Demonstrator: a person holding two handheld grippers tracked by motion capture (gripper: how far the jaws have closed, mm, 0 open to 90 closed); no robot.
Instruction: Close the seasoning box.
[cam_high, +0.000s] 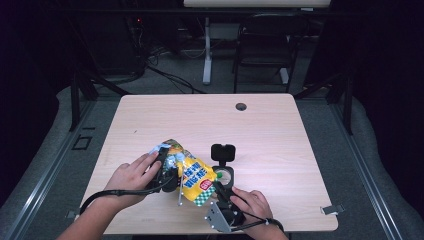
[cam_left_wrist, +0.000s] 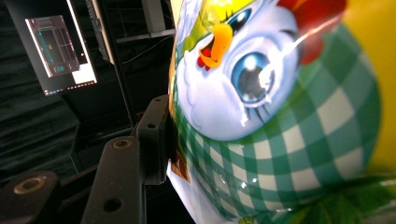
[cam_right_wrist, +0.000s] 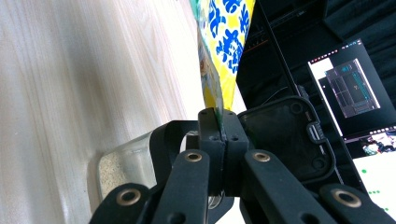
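High view looks down; both gripper views, perhaps tilted, closely share the snack bag.

A snack bag sits near the front edge of the surface, left of centre. Just right of it stands a small open container, its lid raised behind it. The left gripper is at the bag's left side, the right gripper at its front right corner.

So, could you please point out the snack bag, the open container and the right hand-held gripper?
snack bag (cam_high: 196, 181): high view, yellow front.
open container (cam_high: 224, 175): high view, its rim.
right hand-held gripper (cam_right_wrist: 218, 114): right gripper view, closed tips.
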